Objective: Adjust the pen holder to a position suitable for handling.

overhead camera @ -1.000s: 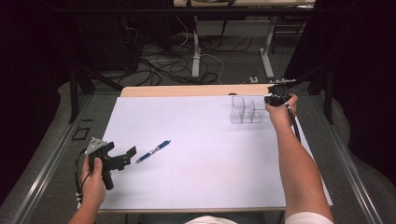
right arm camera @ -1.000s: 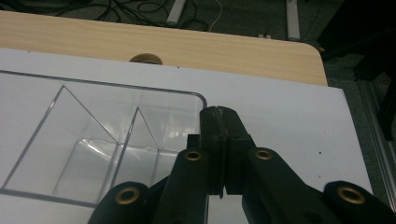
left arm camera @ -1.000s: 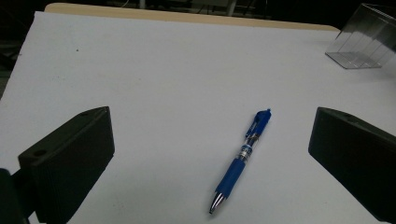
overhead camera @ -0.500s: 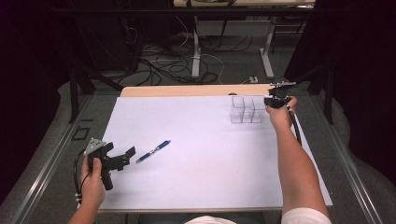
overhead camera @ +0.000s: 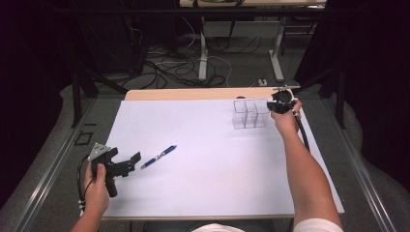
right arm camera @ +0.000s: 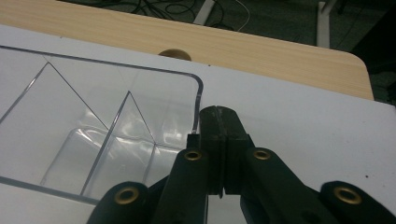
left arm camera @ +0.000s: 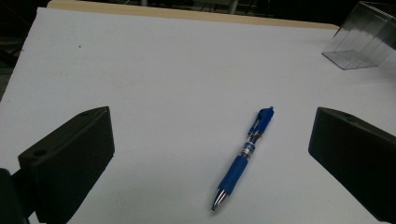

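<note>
On the white table cover [overhead camera: 208, 159]: two hand-held grippers are working far apart, one at each side.
Right gripper [right arm camera: 219, 122]: it is sitting at the far right of the table, its jaws pressed together on the right wall of the clear organiser [overhead camera: 249, 114].
Grip detail: in the right gripper view, the thin transparent wall is running down between the two closed pads, so the jaws are pinching it.
Clear organiser: it is standing upright near the far edge, beside the bare wooden strip [right arm camera: 261, 51], with dividers splitting it into compartments.
Left gripper [overhead camera: 129, 163]: it is being held low at the near left corner, its jaws spread wide and gripping nothing.
Blue pen [left arm camera: 243, 157]: it is lying flat on the cover just ahead of the open jaws, tip toward the gripper, touching neither pad.
</note>
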A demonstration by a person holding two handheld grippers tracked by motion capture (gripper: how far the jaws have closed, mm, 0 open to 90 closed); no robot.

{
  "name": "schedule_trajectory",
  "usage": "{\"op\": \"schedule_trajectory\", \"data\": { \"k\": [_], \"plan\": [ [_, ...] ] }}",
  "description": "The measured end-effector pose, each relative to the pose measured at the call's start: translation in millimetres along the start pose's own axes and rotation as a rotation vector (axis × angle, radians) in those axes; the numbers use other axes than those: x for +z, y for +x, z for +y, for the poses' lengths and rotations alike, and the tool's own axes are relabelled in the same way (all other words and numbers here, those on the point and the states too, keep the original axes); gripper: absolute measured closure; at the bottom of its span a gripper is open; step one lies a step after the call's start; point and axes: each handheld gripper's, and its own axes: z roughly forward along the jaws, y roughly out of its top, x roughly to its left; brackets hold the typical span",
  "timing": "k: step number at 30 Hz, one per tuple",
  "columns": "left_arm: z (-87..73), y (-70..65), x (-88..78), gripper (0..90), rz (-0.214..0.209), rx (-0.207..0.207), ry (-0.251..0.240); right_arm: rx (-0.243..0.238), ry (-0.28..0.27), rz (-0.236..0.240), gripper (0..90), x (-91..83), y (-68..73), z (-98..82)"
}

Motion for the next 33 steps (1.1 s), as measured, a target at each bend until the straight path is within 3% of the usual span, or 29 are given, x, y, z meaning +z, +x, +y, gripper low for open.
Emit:
{"op": "schedule_trajectory", "data": {
  "k": [23,33],
  "plan": [
    [-0.5,-1.5,0.6,0.2,0.002,-0.002,0.008,-0.014,0.008,0.11,90.0,1.6,54.4,-1.5],
    [-0.6,-1.4,0.9,0.2,0.001,-0.001,0.007,0.023,0.018,0.149,90.0,2.0,81.5,-2.9]
  ]
}}
